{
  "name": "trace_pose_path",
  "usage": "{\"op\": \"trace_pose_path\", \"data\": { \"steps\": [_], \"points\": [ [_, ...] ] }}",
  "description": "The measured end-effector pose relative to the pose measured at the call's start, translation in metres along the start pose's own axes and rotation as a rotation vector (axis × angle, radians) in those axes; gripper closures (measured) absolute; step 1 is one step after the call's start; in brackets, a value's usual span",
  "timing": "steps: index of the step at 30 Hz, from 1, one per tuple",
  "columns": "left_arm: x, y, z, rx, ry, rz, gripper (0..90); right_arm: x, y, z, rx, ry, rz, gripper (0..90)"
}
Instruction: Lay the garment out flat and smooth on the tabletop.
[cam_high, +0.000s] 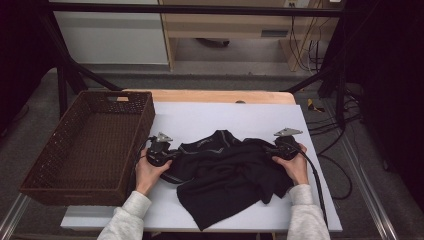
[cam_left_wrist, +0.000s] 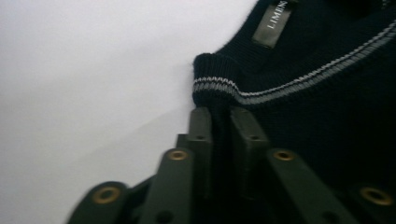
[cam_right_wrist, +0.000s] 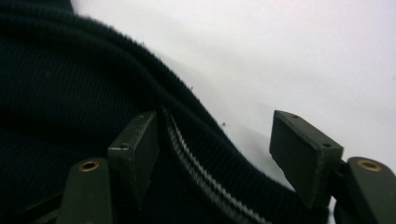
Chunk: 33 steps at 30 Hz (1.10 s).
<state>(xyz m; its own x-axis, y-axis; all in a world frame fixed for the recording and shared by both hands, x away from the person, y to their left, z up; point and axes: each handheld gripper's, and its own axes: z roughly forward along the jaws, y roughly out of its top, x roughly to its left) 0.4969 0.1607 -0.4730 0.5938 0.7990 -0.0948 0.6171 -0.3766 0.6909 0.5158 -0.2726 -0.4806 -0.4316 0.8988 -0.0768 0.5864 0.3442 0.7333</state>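
A black knit sweater (cam_high: 225, 170) with grey stripes along its edge lies crumpled on the white sheet (cam_high: 225, 117). My left gripper (cam_high: 172, 155) is at the sweater's left side. In the left gripper view that gripper (cam_left_wrist: 220, 121) is shut on a fold of the sweater (cam_left_wrist: 317, 107), just below the striped band (cam_left_wrist: 280, 88) and a neck label (cam_left_wrist: 275, 21). My right gripper (cam_high: 267, 150) is at the sweater's right side. In the right gripper view it (cam_right_wrist: 215, 135) stands open, with the striped edge of the sweater (cam_right_wrist: 60, 84) lying between the jaws, close to the left one.
A dark woven basket (cam_high: 145, 130) with nothing in it stands at the left of the table, beside my left hand. The wooden table edge (cam_high: 215, 96) shows beyond the sheet. Cables (cam_high: 330, 145) hang off the right side.
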Motion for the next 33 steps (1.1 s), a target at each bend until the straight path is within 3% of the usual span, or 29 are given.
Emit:
{"op": "trace_pose_path", "data": {
  "steps": [2, 6, 9, 11, 15, 17, 19, 21, 22, 26, 31, 33],
  "points": [
    [0.0, 0.002, -0.002, -0.005, 0.002, 0.005, 84.1, -0.001, 0.0, 0.002, -0.006, 0.023, 0.012, 42.1],
    [0.002, 0.01, -0.008, -0.046, 0.022, 0.013, 85.3, 0.0, 0.004, -0.002, 0.032, 0.116, 0.076, 79.1],
    [0.002, 0.025, -0.018, -0.107, 0.063, 0.023, 85.6, 0.003, 0.01, -0.006, 0.053, 0.096, 0.055, 81.8],
    [0.004, 0.038, -0.025, -0.152, 0.094, 0.026, 85.8, 0.0, 0.016, -0.011, -0.004, 0.078, 0.089, 82.3],
    [0.015, 0.073, -0.036, -0.221, 0.147, 0.008, 85.8, -0.01, 0.033, -0.022, -0.096, 0.012, 0.151, 82.6],
    [0.022, 0.089, -0.034, -0.257, 0.152, -0.025, 85.7, -0.015, 0.043, -0.024, -0.164, -0.052, 0.199, 82.2],
    [0.026, 0.101, -0.024, -0.275, 0.17, -0.021, 82.4, -0.021, 0.048, -0.021, -0.187, -0.12, 0.244, 79.1],
    [0.027, 0.105, -0.015, -0.265, 0.197, -0.056, 60.7, -0.024, 0.047, -0.012, -0.128, -0.162, 0.265, 69.5],
    [0.026, 0.104, -0.012, -0.251, 0.173, -0.078, 51.0, -0.023, 0.045, -0.008, -0.103, -0.181, 0.256, 64.3],
    [0.016, 0.095, -0.009, -0.201, 0.126, -0.083, 25.3, -0.014, 0.035, -0.011, -0.1, -0.115, 0.175, 54.4],
    [0.003, 0.072, -0.017, -0.216, 0.016, -0.115, 18.6, 0.0, 0.028, -0.036, -0.145, -0.031, 0.15, 45.1],
    [-0.002, 0.063, -0.02, -0.209, -0.008, -0.11, 14.8, 0.004, 0.026, -0.045, -0.159, -0.008, 0.139, 41.3]
  ]
}}
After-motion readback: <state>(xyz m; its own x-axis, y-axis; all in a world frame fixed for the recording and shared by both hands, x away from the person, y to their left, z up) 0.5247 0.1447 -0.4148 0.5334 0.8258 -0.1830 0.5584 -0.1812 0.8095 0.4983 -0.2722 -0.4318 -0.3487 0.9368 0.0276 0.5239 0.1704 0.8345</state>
